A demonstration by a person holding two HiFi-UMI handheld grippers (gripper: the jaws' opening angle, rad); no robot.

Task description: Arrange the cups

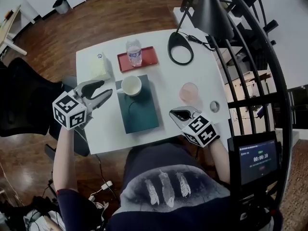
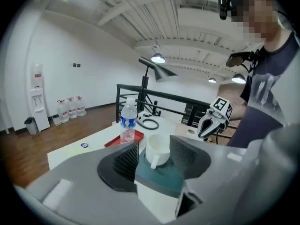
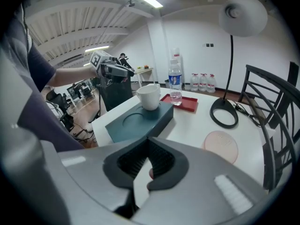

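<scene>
cup: white cup [image 1: 131, 85] with a handle, upright in the far round recess of the teal block [image 1: 139, 112]
block: lies flat on the white table [image 1: 202, 76], left of centre, its near end close to the table's near edge
left gripper: left gripper [image 1: 106, 89] is up in the air over the table's left edge, jaws wide apart, nothing gripped
cup vs left gripper: cup is near the jaw tips, toward table centre, not touching. In the left gripper view it shows through the gap between the two pads, further off, handle turned toward the gripper
right gripper: right gripper [image 1: 182, 113] sits at the table's near edge toward the right corner, jaws closed together
cup vs right gripper: well apart. Cup is across the block, toward the far left as the right gripper view looks
red tray: red tray [image 1: 149, 57] is by the far edge, just beyond the block, with a water bottle [image 1: 134, 52] standing on it
pale box: pale box [image 1: 100, 66] is at the far left corner
lamp base: black ring lamp base [image 1: 180, 47] is near the far right corner
pink disc: pink disc [image 1: 189, 91] lies flat, between the right gripper and the lamp base
small ring: small ring [image 1: 214, 106] is by the right edge, beside the pink disc
</scene>
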